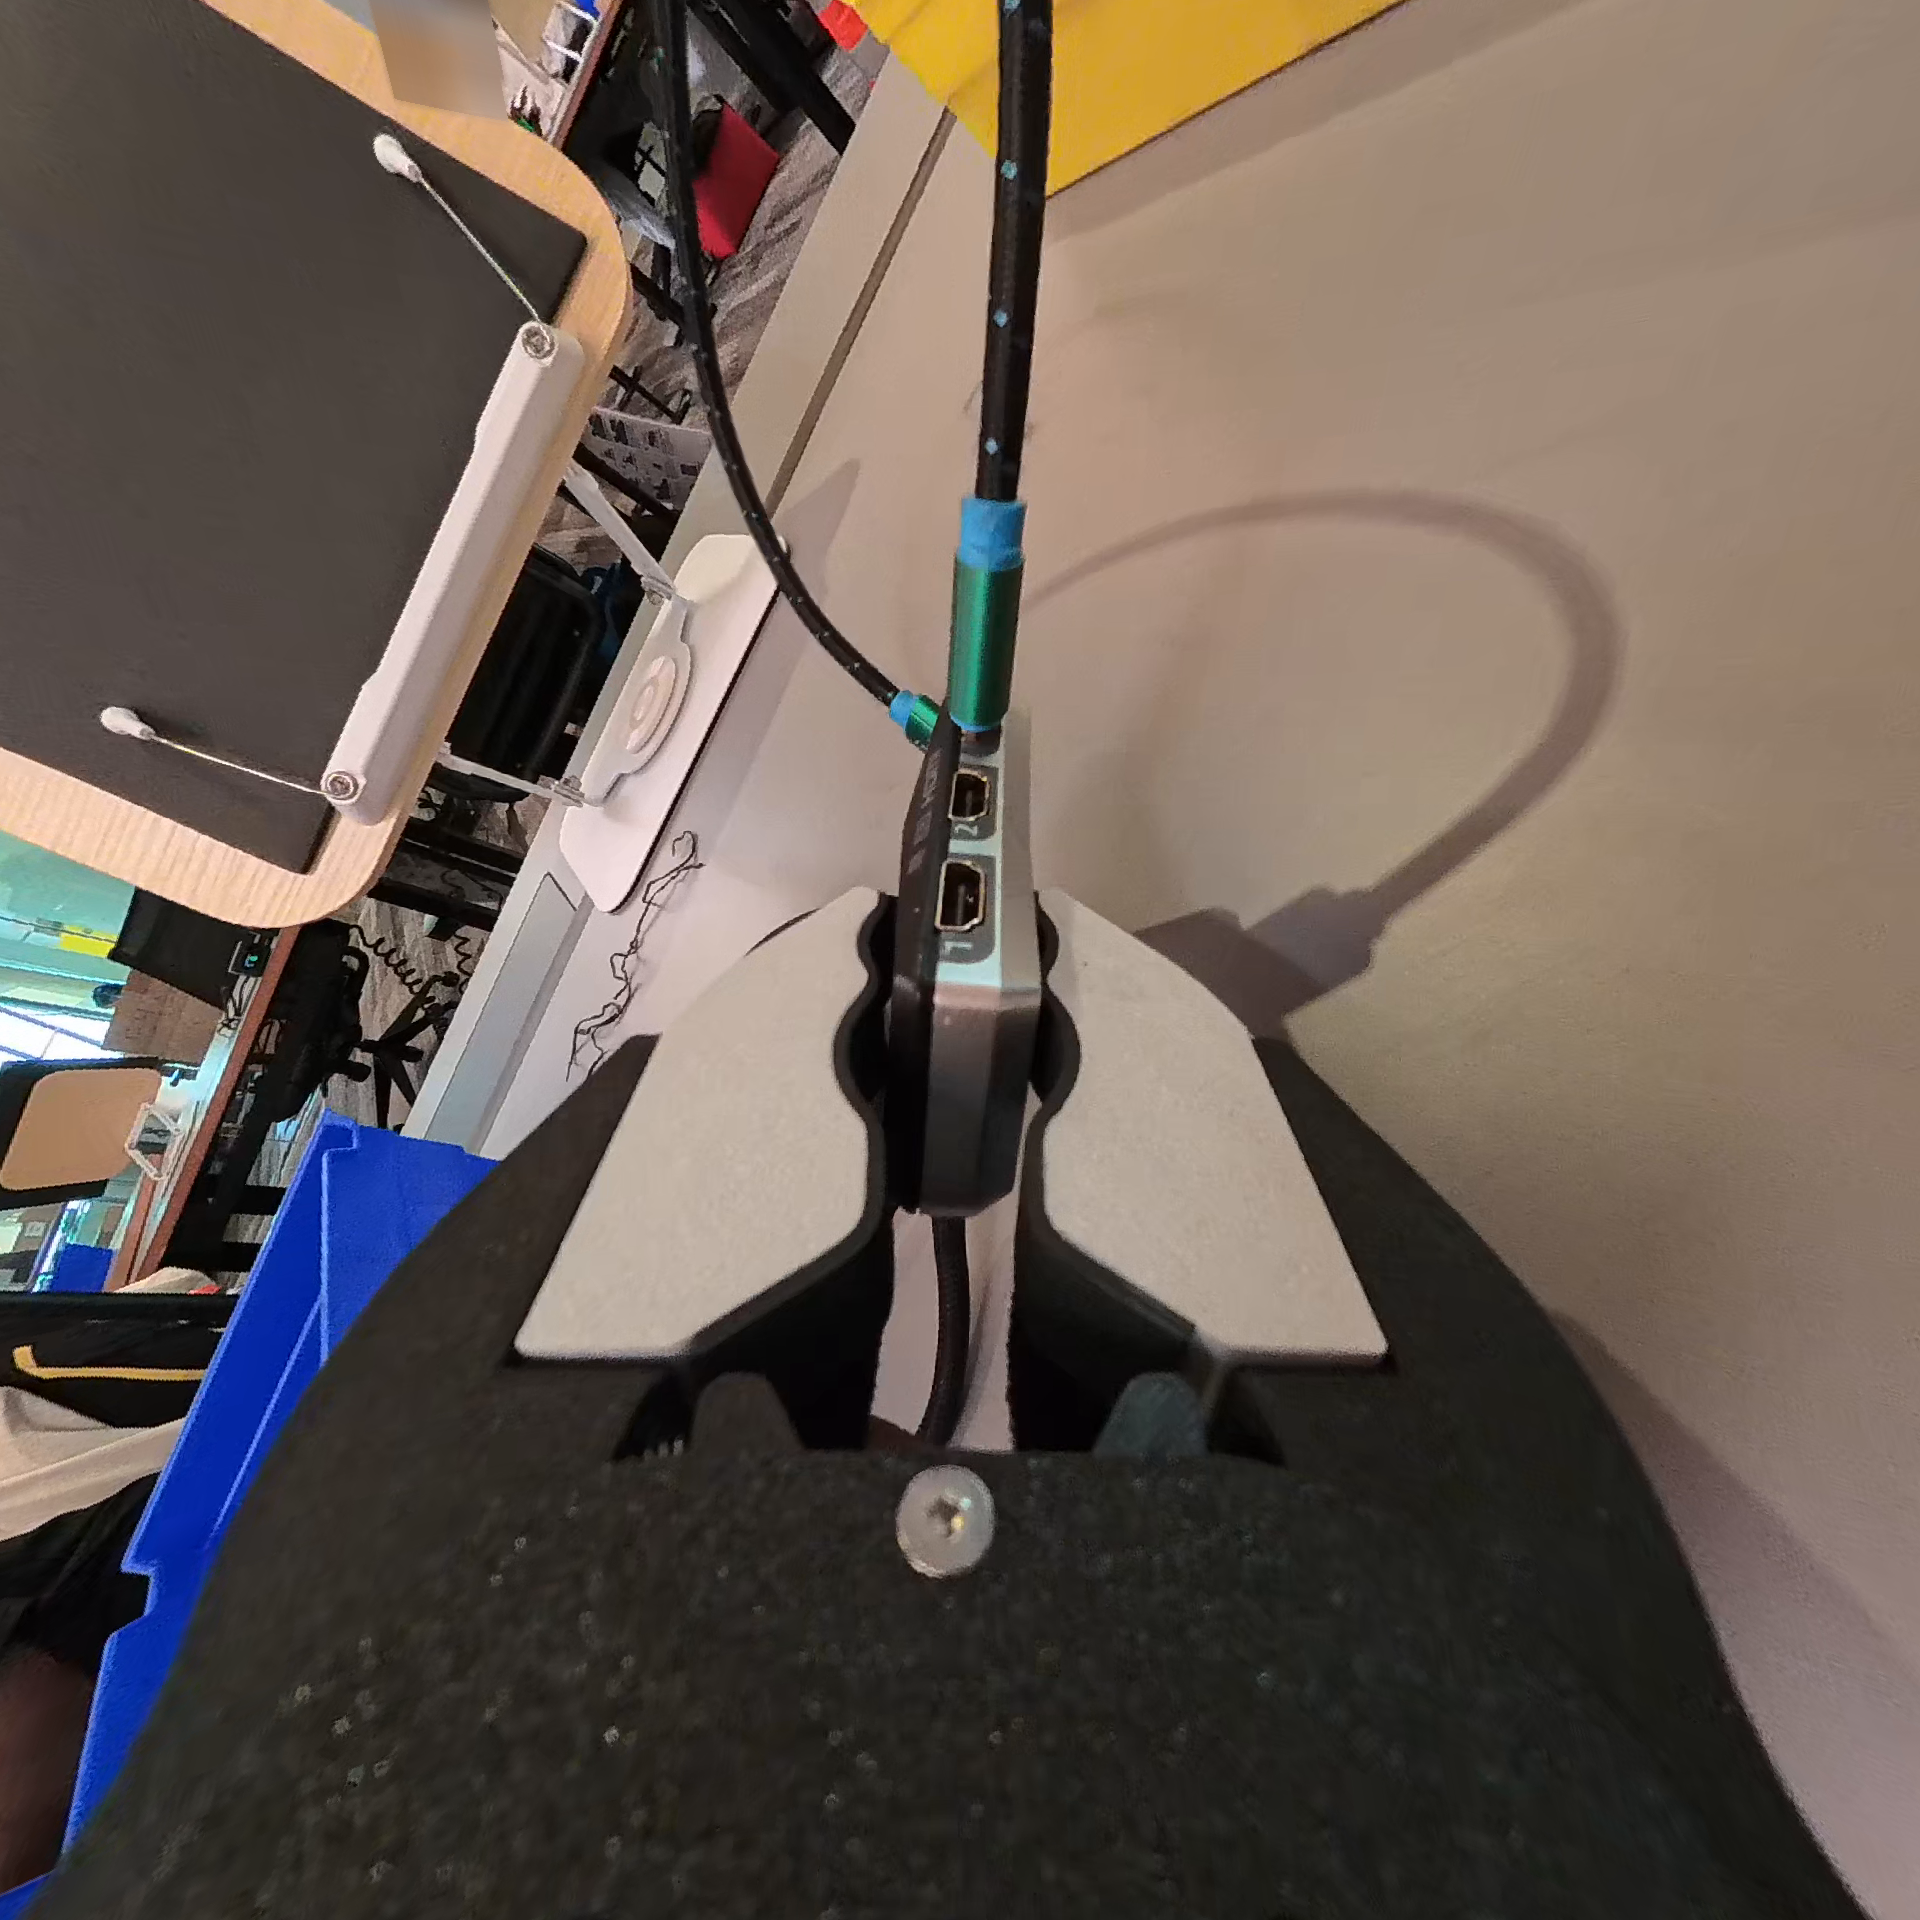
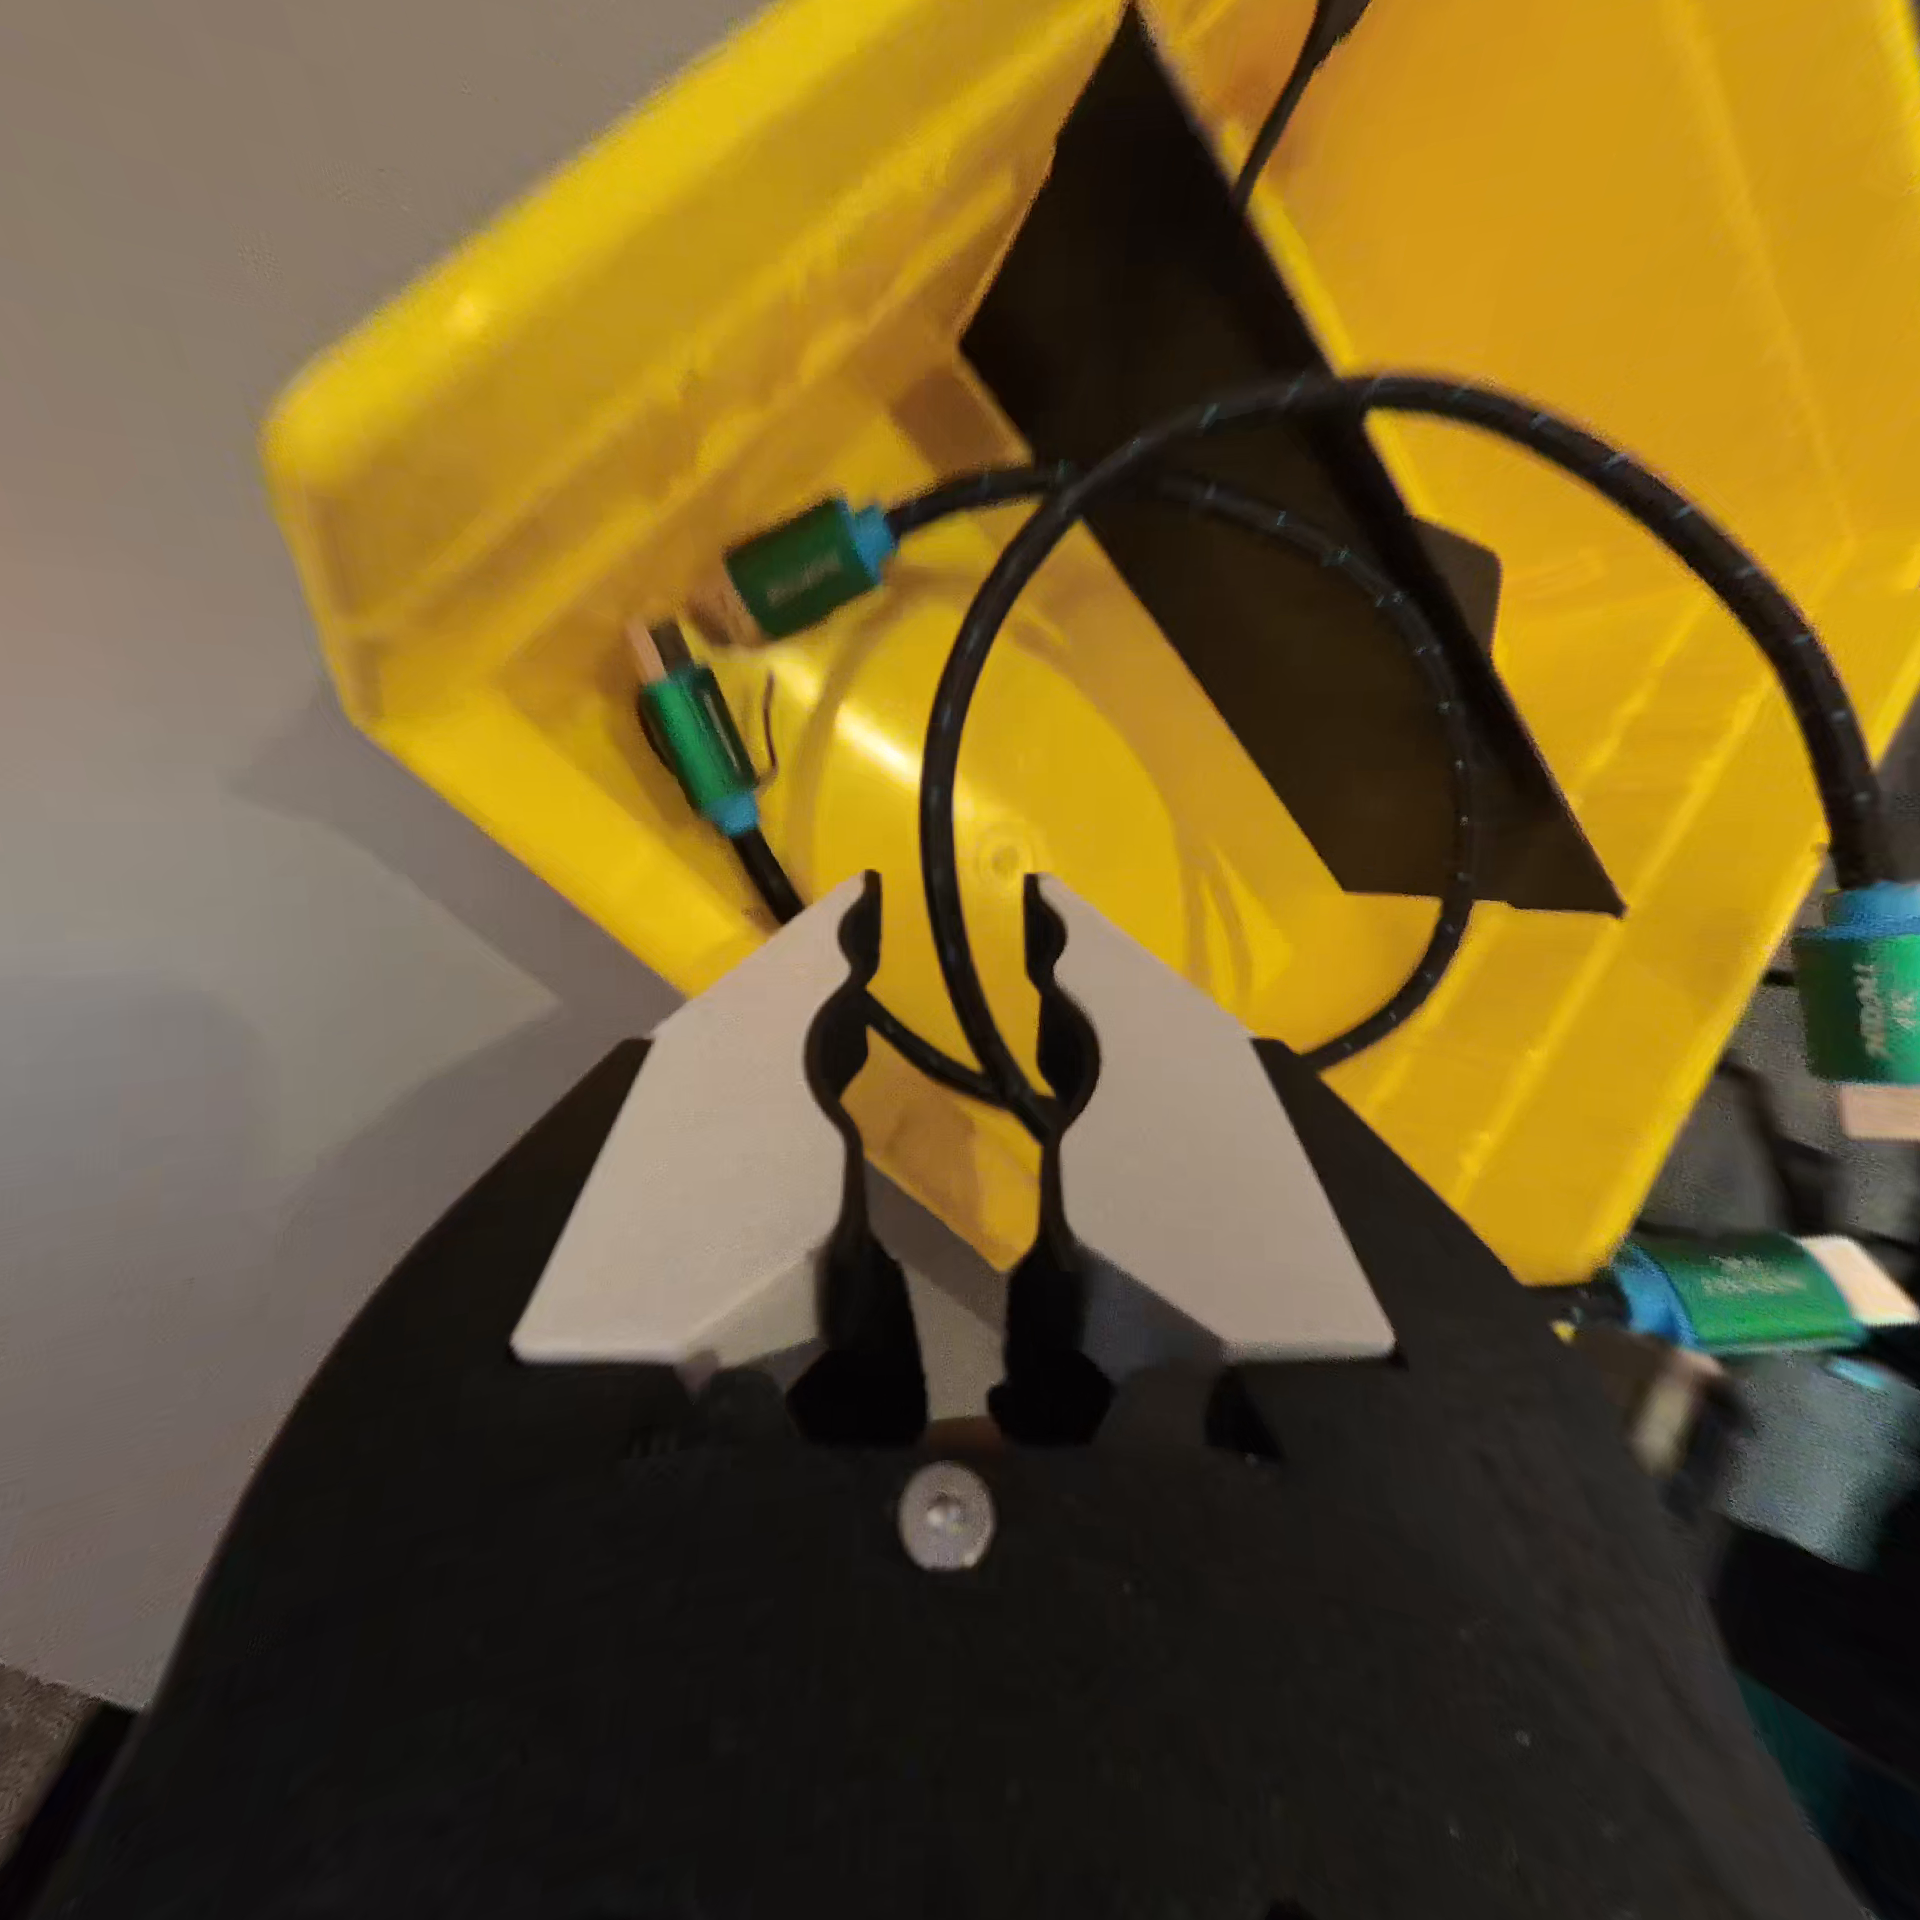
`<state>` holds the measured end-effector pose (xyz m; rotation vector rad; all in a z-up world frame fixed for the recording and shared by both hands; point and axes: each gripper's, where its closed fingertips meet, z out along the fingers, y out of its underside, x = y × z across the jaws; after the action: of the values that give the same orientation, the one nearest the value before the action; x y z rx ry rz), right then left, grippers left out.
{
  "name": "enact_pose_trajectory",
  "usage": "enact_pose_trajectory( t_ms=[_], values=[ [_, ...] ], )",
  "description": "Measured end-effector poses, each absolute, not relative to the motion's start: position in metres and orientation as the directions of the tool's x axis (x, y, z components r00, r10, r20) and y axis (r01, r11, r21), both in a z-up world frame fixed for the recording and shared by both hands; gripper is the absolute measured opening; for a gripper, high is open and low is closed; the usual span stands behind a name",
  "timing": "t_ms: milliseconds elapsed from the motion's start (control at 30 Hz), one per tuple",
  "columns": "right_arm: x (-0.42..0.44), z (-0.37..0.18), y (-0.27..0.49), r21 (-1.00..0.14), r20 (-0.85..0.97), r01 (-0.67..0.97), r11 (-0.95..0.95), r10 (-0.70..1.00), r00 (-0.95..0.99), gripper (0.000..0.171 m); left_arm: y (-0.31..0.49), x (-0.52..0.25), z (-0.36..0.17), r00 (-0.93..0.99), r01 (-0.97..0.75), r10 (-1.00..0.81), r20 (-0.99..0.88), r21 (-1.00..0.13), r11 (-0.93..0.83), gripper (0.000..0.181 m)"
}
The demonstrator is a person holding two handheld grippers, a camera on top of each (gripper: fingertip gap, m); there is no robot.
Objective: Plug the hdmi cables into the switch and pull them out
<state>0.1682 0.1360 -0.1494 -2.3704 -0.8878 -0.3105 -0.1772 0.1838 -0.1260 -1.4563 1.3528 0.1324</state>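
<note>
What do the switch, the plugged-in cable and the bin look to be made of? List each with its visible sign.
Switch: likely brushed metal; grey satin sheen, crisp bevelled edges.
Plugged-in cable: woven fabric braid, black with blue flecks; its plug shell looks like green anodised metal.
Bin: glossy moulded plastic, yellow, with soft highlights.

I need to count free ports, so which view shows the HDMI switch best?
The left wrist view. The switch is clamped in the left gripper, with two empty ports facing the camera and a green plug seated at its far end. The right wrist view shows no switch, only the yellow bin and loose cables.
</note>
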Motion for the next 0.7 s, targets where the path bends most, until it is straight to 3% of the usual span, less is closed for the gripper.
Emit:
enact_pose_trajectory(
  t_ms=[133,200,300,500,600,700],
  values=[
    [0.139,-0.125,0.154,-0.706,0.189,0.482,-0.518,0.518,0.834,0.025,0.184,-0.176,-0.127,0.342,-0.761,-0.642,-0.686,-0.603,0.239,0.022],
    [0.133,-0.133,0.154,-0.704,0.099,0.439,-0.558,0.536,0.839,0.023,0.184,-0.176,-0.128,0.340,-0.762,-0.642,-0.687,-0.601,0.240,0.022],
    [0.141,-0.120,0.161,-0.736,0.136,0.416,-0.535,0.485,0.864,0.025,0.183,-0.177,-0.128,0.339,-0.763,-0.642,-0.688,-0.600,0.240,0.022],
    [0.248,-0.064,0.164,-0.810,0.288,0.261,-0.525,0.032,0.957,0.025,0.184,-0.178,-0.127,0.345,-0.759,-0.643,-0.684,-0.606,0.237,0.022],
    [0.250,-0.079,0.153,-0.791,0.222,0.206,-0.577,0.044,0.974,0.028,0.184,-0.178,-0.124,0.346,-0.751,-0.631,-0.694,-0.608,0.257,0.022],
    [0.201,-0.070,0.147,-0.866,0.113,0.170,-0.470,0.148,0.983,0.028,0.183,-0.178,-0.118,0.365,-0.729,-0.611,-0.702,-0.624,0.282,0.022]
  ],
)
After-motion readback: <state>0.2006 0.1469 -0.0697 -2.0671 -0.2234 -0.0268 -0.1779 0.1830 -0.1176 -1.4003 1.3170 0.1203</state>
